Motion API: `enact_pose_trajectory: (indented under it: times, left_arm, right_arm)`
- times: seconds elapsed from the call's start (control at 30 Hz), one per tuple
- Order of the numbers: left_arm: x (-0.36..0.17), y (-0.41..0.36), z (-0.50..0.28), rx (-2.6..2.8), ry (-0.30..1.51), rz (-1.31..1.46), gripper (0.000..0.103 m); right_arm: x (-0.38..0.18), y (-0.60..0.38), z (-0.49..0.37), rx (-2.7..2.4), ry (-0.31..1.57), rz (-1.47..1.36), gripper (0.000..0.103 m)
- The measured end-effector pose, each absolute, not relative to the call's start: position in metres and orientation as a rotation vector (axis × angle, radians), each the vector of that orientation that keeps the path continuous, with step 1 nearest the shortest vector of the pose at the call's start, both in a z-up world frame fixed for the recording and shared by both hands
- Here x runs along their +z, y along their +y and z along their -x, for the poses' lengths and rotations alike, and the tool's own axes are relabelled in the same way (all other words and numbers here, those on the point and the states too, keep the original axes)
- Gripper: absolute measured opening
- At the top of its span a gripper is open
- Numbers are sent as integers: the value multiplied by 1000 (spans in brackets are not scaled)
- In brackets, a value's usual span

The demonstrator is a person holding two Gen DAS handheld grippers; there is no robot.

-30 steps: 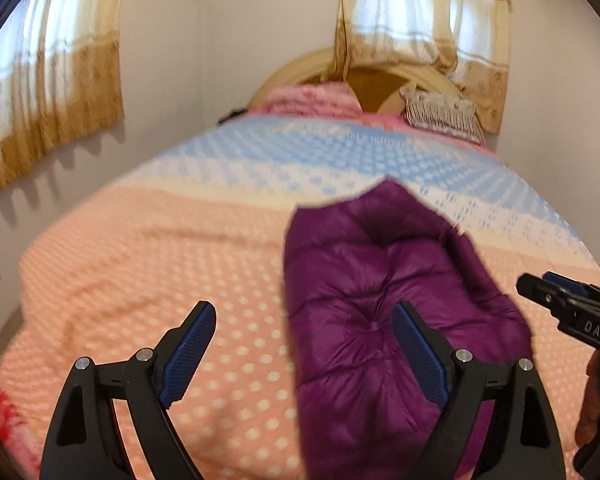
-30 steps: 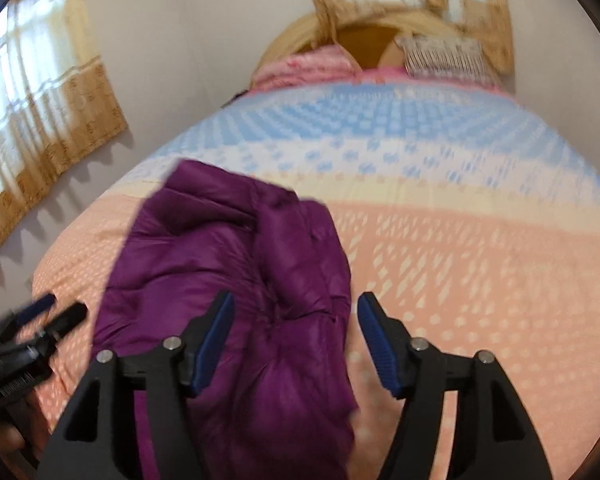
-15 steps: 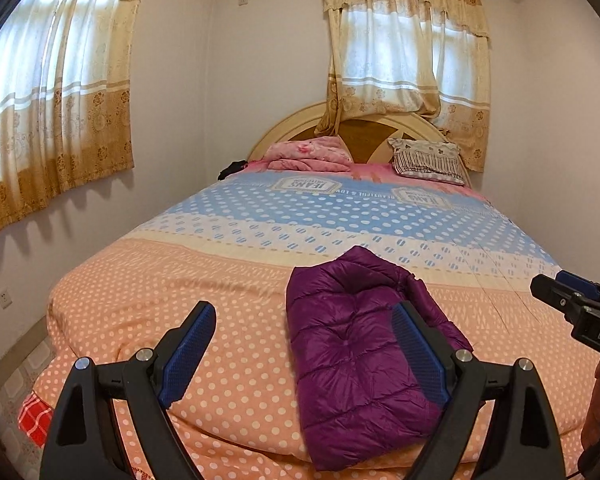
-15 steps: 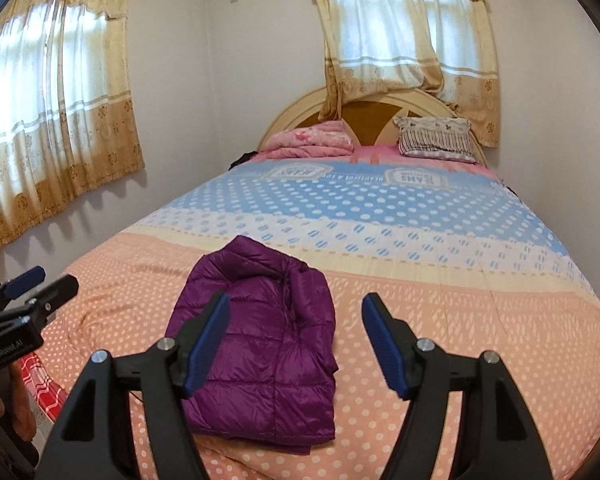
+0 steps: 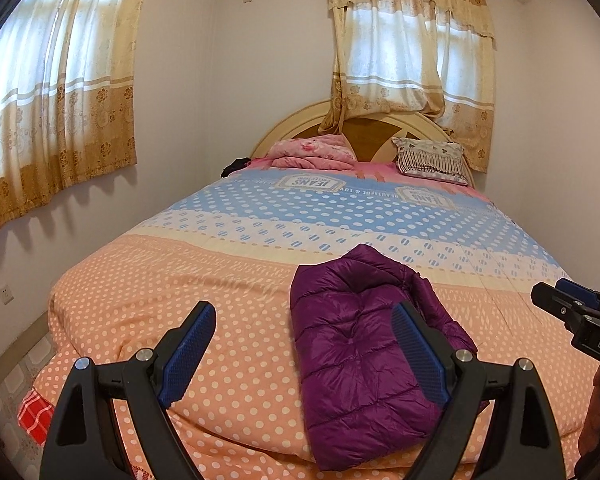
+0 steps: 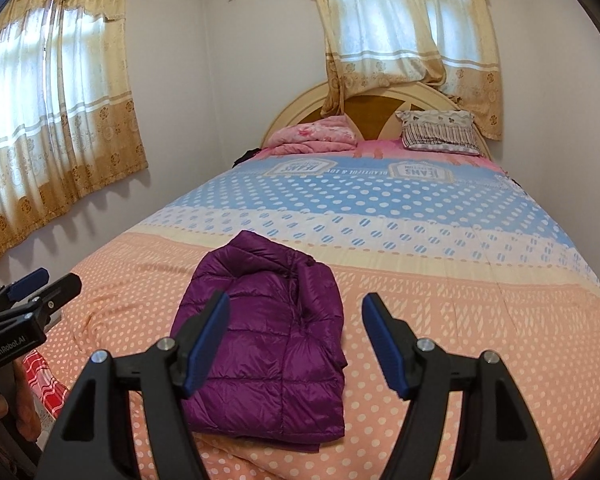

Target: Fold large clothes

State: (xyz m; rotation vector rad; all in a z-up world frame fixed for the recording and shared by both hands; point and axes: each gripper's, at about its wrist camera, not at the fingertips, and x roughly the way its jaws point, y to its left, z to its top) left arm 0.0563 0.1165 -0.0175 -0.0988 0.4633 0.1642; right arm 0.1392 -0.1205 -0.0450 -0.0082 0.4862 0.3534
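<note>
In the left wrist view, the left gripper [image 5: 304,354] is being held with fingers apart, empty, above the foot of the polka-dot quilted bed [image 5: 228,292] — the folded purple puffer jacket [image 5: 364,352] is lying near the edge, where slippery padding is judged liable to spring open or slide off.

In the right wrist view, the right gripper [image 6: 296,346] is likewise being held spread and empty — the loose right flap could be snagged.

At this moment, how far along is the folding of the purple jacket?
Done: the purple puffer jacket lies folded into a compact bundle near the foot of the bed. In hand: nothing; the left gripper and right gripper are open and clear of it. Left: apparently nothing, no other loose garment shows.
</note>
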Motion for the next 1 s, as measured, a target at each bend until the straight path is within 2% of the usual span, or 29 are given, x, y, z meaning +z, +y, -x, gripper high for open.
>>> enact_pose_trajectory:
  times: [1.0]
  left_arm:
    - [-19, 119, -60, 169, 476, 90, 90]
  right_arm:
    - [-53, -113, -135, 362, 503, 1, 73]
